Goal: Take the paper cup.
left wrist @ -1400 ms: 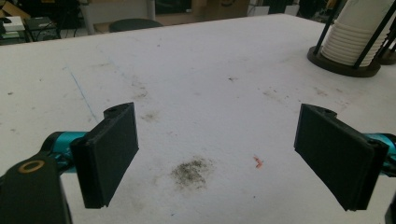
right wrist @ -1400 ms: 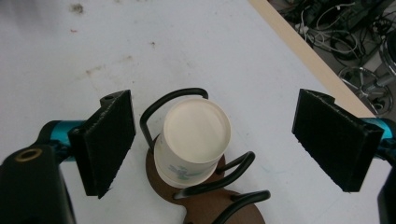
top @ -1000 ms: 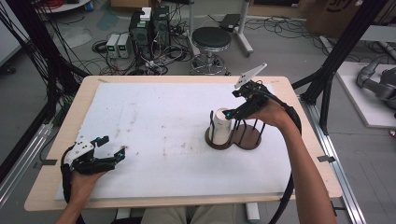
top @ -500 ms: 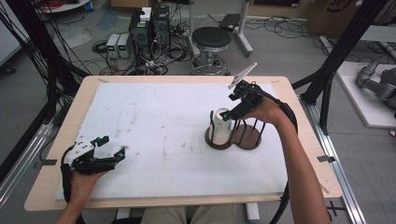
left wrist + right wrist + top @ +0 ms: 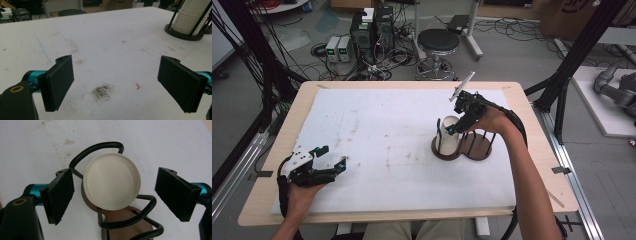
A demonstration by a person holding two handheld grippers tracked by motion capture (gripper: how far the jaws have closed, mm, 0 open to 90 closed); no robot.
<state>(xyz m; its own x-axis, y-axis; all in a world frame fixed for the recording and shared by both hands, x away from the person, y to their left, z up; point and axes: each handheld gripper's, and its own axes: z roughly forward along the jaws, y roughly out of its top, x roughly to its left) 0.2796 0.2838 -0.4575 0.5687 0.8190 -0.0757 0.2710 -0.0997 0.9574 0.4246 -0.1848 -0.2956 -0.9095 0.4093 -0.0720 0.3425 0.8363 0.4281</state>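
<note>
right gripper fingers spread, directly above cup stack | stack upright in wire holder, axis vertical, right of centre on surface | left gripper spread, empty, well apart

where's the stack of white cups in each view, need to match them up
High view: the stack of white cups stands right of centre, under the right gripper.
Left gripper view: top right corner, ribbed rims showing.
Right gripper view: centre, seen from above, between the open jaws.
Shared landmark: the black wire holder.
</note>
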